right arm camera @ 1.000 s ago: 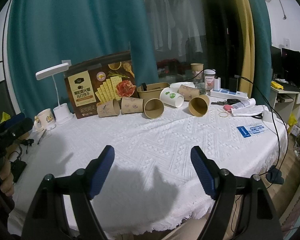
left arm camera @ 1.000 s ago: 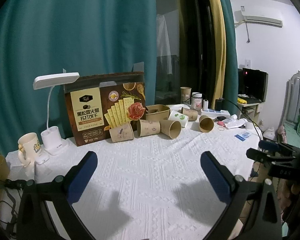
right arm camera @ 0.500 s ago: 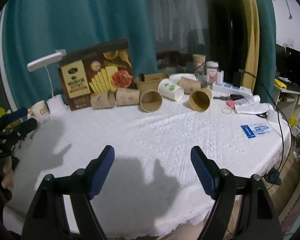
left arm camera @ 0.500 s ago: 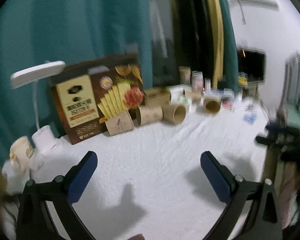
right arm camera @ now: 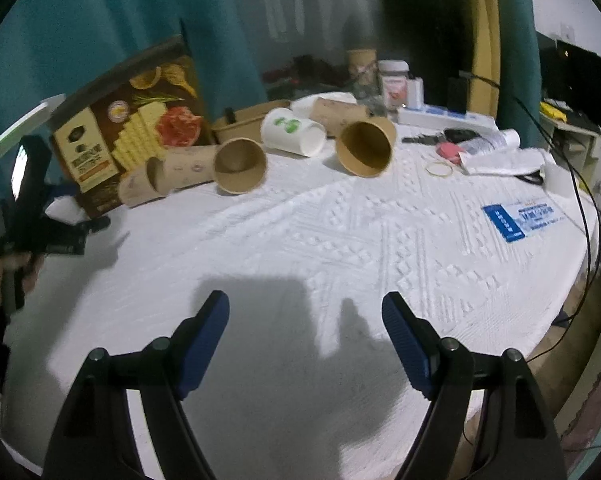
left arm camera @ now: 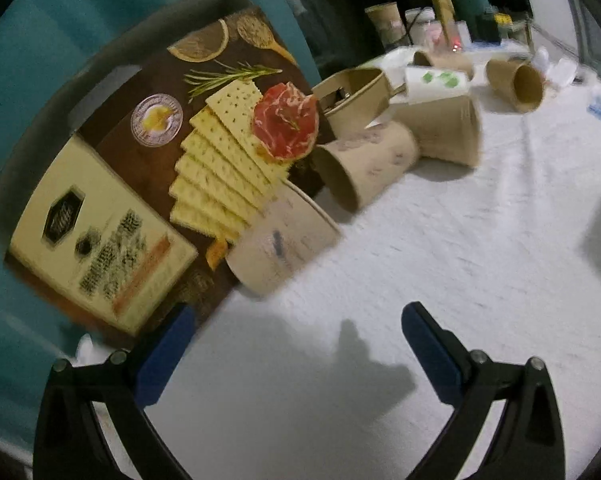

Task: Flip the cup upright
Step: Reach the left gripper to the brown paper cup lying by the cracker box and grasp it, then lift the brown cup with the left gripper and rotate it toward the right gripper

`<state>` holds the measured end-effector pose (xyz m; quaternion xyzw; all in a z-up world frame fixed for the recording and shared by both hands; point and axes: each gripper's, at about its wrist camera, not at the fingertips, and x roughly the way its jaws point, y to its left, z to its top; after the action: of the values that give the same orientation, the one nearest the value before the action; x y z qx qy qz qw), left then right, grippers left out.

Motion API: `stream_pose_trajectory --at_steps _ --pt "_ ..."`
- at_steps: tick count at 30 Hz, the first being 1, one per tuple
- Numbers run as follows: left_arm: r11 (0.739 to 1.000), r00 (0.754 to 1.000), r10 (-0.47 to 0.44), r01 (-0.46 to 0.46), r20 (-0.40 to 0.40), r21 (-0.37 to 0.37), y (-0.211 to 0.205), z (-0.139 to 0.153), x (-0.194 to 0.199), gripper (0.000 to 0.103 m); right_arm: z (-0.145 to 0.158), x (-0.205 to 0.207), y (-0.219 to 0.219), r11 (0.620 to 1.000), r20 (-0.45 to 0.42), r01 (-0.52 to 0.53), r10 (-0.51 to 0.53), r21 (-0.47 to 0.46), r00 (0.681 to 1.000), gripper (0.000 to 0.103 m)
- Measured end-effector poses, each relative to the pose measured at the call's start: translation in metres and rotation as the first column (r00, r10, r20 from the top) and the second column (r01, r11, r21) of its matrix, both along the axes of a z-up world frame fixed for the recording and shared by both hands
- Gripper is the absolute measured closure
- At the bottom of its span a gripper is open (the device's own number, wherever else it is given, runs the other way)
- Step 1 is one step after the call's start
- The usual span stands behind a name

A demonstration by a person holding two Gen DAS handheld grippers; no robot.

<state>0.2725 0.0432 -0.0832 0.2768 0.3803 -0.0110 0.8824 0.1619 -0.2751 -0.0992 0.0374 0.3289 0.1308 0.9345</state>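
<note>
Change: the left tool (left arm camera: 292, 354) has swung in close to the row of tipped paper cups and rolled to one side, so its view is tilted and blurred; a second ago it looked at them level and from well back.
Left tool state: fingers spread wide, nothing between them, low over the white cloth on the worktop (left arm camera: 440, 264).
Right tool state: the right tool (right arm camera: 305, 340) is also spread wide and empty; it has edged a little nearer but hangs back over the near part of the worktop.
Nearest cup: the pale cup (left arm camera: 278, 246) lies on its side just ahead of the left tool, resting against the cracker box (left arm camera: 148, 168).
Other cups: a second tipped cup (left arm camera: 366, 166) lies beside it, then a third brown cup (left arm camera: 444, 128), a white cup with green marks (left arm camera: 438, 80) and a further brown cup (left arm camera: 516, 82).
From the right view: the same row shows, with the left tool (right arm camera: 32, 216) near the pale cup (right arm camera: 138, 188).
Meaning: probably the approach stage, with the pale cup as the likely target; no cup is gripped or righted yet.
Next need: line the fingers across the cup's wall before closing.
</note>
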Motion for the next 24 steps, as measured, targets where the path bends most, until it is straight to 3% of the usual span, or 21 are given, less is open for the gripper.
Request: stream_pose_trajectory --at_steps 9,10,11,13,18,24 --pt "0.979 0.99 -0.098 0.114 -0.1 0.167 0.003 -0.032 0.069 0.007 -0.012 0.015 -0.017 0.997 -0.046 0.073 -0.074 -0.016 0.996 0.026" --pt "0.976 0.99 -0.096 0.114 -0.103 0.187 0.004 -0.036 0.073 0.011 -0.013 0.015 -0.02 0.996 -0.049 0.082 -0.083 -0.016 0.995 0.026" --pt "0.973 0.989 -0.093 0.114 -0.112 0.2 0.006 -0.038 0.078 0.023 -0.013 0.015 -0.022 0.996 -0.051 0.091 -0.092 -0.016 0.994 0.026" --pt "0.973 0.99 -0.073 0.098 -0.125 0.21 0.011 -0.039 0.083 0.03 -0.013 0.015 -0.025 0.995 -0.051 0.097 -0.098 -0.017 0.994 0.026" --pt "0.987 0.988 -0.073 0.091 -0.134 0.132 0.022 -0.019 0.068 0.034 -0.006 0.006 -0.021 0.996 -0.034 0.085 -0.086 -0.019 0.996 0.026" --pt "0.999 0.991 -0.038 0.038 -0.128 -0.003 0.041 0.023 0.013 0.035 0.005 -0.016 -0.015 0.998 0.006 0.061 -0.061 -0.007 0.998 0.026"
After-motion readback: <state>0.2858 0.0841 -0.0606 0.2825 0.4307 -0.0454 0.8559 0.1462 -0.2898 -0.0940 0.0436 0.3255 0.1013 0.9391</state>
